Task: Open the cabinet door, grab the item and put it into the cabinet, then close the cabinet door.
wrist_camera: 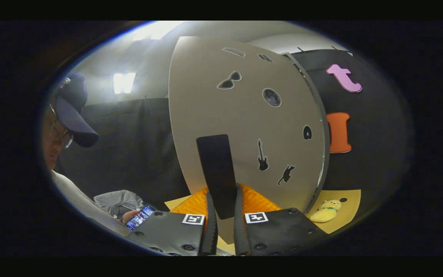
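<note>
The grey cabinet door (244, 115), dotted with small dark stickers, stands close in front of me. Its black upright handle (217, 169) runs down between my fingers. My gripper (224, 227) is shut on the handle's lower end, with a finger pressing on each side. A small yellow plush toy (325, 211) lies on the tan tabletop (350, 200), to the right of the door and beyond my right finger. The door's right edge (323, 154) shows as a thin rim; whether it stands ajar I cannot tell. The cabinet's inside is hidden.
To the left, a person in a dark cap (71, 111) sits close, holding a phone (140, 217) just beyond my left finger. The black cloth wall (375, 154) hangs behind the cabinet and the toy.
</note>
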